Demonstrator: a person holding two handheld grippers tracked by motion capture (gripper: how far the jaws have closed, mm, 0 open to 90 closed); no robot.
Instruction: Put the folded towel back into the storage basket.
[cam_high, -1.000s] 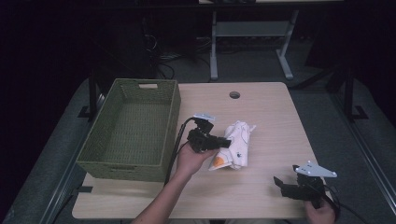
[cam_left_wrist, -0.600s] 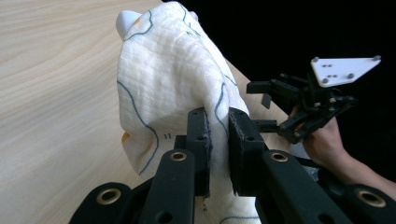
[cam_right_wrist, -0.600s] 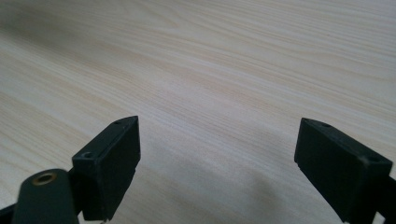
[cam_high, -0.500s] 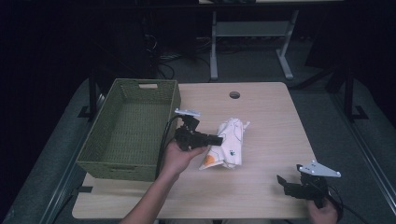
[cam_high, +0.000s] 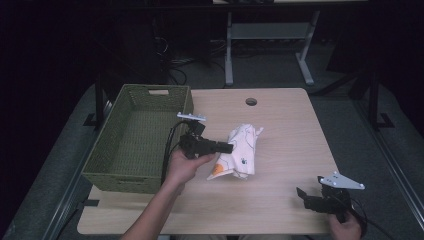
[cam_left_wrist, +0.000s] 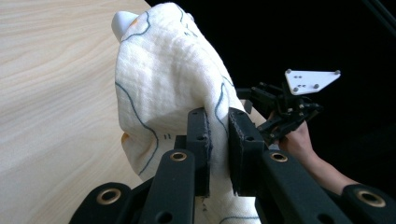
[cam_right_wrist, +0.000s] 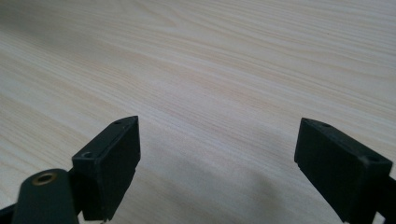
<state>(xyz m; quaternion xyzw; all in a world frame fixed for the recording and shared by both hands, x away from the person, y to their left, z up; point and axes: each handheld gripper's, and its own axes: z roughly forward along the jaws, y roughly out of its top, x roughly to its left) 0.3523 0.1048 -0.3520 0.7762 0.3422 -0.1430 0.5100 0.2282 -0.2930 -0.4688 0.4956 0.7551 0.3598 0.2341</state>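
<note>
White cloth (cam_left_wrist: 163, 79) pinched by left hand-held gripper (cam_left_wrist: 218, 144), wrist raised.

white printed cloth (cam_high: 241, 150), bunched, on table (cam_high: 280, 125)

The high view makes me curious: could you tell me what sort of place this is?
Probably a lab or workshop set up for recording, not a home: a bare wooden table with a cable hole, loose cables on the dark floor behind, and a metal desk frame beyond.
</note>
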